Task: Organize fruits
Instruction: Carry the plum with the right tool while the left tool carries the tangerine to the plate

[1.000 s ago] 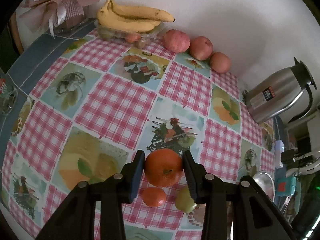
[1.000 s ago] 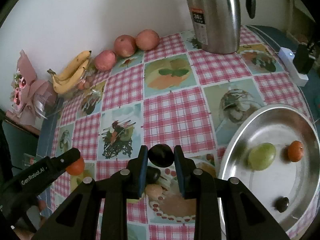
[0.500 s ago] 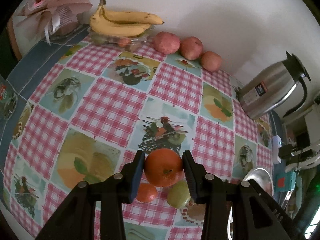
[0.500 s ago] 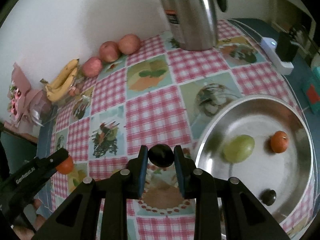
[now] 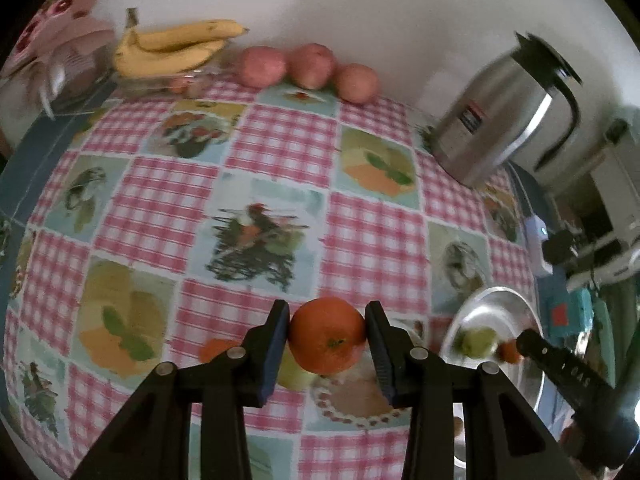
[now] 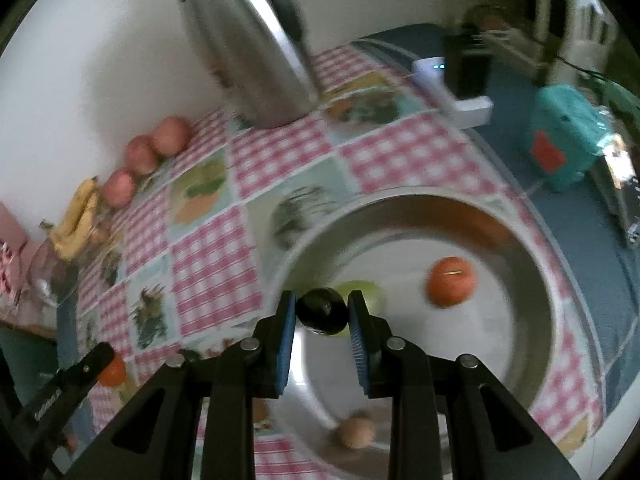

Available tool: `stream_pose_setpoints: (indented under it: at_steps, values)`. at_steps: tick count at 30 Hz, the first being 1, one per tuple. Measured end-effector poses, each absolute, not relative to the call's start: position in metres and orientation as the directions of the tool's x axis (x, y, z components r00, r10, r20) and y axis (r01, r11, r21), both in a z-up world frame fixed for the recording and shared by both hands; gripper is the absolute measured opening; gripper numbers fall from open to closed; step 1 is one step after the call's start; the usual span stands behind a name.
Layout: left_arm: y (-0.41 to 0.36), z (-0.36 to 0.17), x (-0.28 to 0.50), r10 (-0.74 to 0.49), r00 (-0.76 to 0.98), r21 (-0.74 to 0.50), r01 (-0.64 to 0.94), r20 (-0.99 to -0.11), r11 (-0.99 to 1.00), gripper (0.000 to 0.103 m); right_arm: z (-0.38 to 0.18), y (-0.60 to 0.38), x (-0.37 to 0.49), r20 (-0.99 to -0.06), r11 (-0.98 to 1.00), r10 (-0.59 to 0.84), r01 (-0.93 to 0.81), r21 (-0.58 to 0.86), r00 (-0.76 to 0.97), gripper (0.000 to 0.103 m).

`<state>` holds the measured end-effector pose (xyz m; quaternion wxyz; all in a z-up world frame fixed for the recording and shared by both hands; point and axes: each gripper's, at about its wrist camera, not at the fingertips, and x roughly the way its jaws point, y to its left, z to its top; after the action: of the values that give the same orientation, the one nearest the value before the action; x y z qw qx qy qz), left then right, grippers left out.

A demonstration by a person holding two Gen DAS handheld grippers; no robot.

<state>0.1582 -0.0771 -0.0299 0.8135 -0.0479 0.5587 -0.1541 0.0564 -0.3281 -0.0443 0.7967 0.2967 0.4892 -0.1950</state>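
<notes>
My left gripper (image 5: 327, 332) is shut on a large orange (image 5: 327, 335) and holds it above the checked tablecloth. Under it on the cloth lie a small orange (image 5: 214, 350) and a green fruit (image 5: 294, 374), both partly hidden. My right gripper (image 6: 322, 314) is shut on a dark plum (image 6: 322, 316) above the near-left part of the steel bowl (image 6: 532, 248). In the bowl lie a small orange (image 6: 451, 287), a green fruit (image 6: 366, 294) partly behind the plum, and a brownish fruit (image 6: 355, 432). The bowl (image 5: 484, 304) also shows at the right of the left wrist view.
Bananas (image 5: 172, 46) on a clear tray and three red apples (image 5: 310, 66) line the wall at the back. A steel thermos jug (image 5: 504, 108) stands at the back right. A white charger (image 6: 460, 92) and a teal box (image 6: 568, 136) lie beyond the bowl.
Both grippers have moved to the right with their fruit. The right gripper now hangs over the bowl instead of the cloth. The bowl has come into the left wrist view.
</notes>
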Motion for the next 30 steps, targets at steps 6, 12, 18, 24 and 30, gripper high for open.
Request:
stream_pose_setpoints:
  at_steps: [6,12,18,24,30]
  values:
    - [-0.117,-0.030,0.137,-0.344,0.290,-0.254,0.307,-0.893,0.917,0.042,-0.039,-0.350,0.038,-0.893,0.714,-0.070,0.647,0.267,0.445,0.027]
    - [-0.158,-0.036,0.112,-0.354,0.252,-0.227,0.422,-0.901,0.878,0.042,-0.035,-0.354,0.032,-0.890,0.717,-0.091,0.650,0.253,0.447,0.027]
    - [-0.181,-0.043,0.096,-0.351,0.237,-0.203,0.484,-0.906,0.851,0.042,-0.038,-0.352,0.033,-0.894,0.724,-0.079,0.642,0.252,0.440,0.028]
    - [-0.198,-0.055,0.090,-0.350,0.231,-0.188,0.523,-0.908,0.831,0.042,-0.049,-0.352,0.035,-0.909,0.731,-0.059,0.638,0.243,0.413,0.028]
    - [-0.206,-0.071,0.091,-0.339,0.214,-0.180,0.535,-0.916,0.826,0.042,-0.067,-0.353,0.038,-0.930,0.729,-0.033,0.645,0.228,0.366,0.028]
